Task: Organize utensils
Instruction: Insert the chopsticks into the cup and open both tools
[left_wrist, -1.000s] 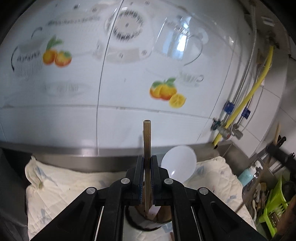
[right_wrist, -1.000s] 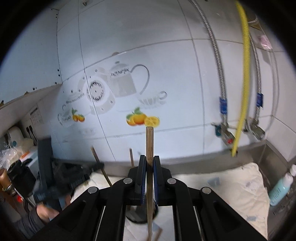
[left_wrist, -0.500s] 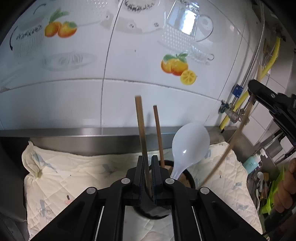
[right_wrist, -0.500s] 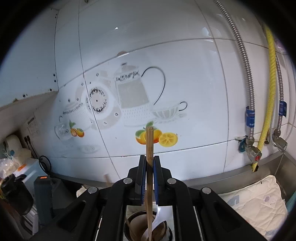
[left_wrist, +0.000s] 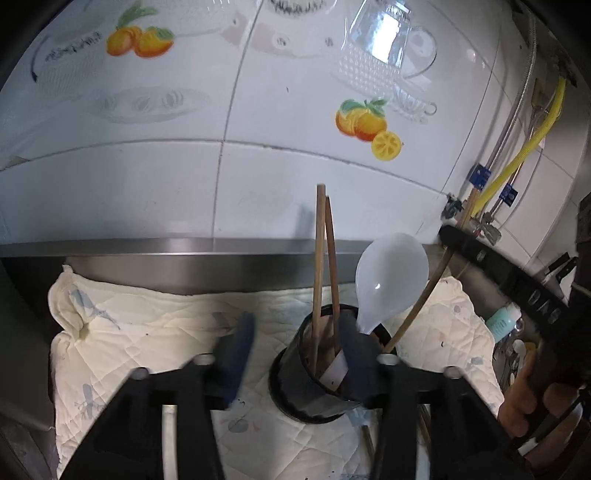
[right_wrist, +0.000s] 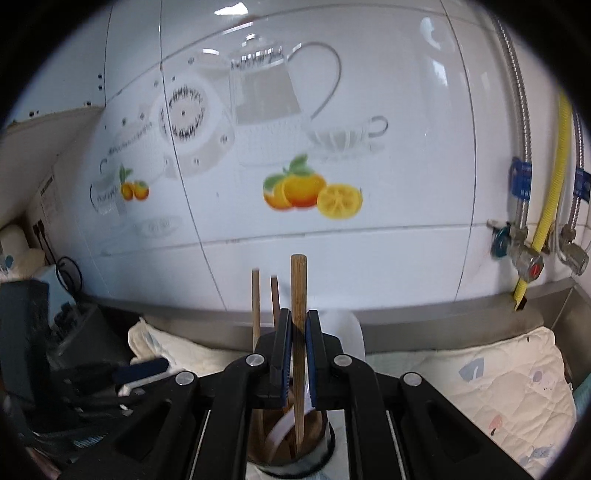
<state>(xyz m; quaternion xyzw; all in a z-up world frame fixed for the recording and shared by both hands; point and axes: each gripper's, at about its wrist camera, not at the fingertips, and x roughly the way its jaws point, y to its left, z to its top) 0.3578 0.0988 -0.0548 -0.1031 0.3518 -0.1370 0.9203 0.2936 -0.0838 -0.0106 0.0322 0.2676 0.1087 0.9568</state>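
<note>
Left gripper (left_wrist: 295, 354) fingers spread wide, empty, flanking black utensil holder (left_wrist: 310, 387) on quilted cloth (left_wrist: 147, 332). Holder contents: two wooden chopsticks (left_wrist: 320, 266) upright, one white spoon (left_wrist: 391, 277), third chopstick (right_wrist: 298, 332) slanted, clamped by right gripper (right_wrist: 298, 354) above holder. Steel counter edge (left_wrist: 184, 251) and tiled wall (left_wrist: 147, 192) behind.

Quilted cloth (left_wrist: 155, 325), fruit-decal tiles (right_wrist: 369, 129), yellow hose (right_wrist: 550, 192).
</note>
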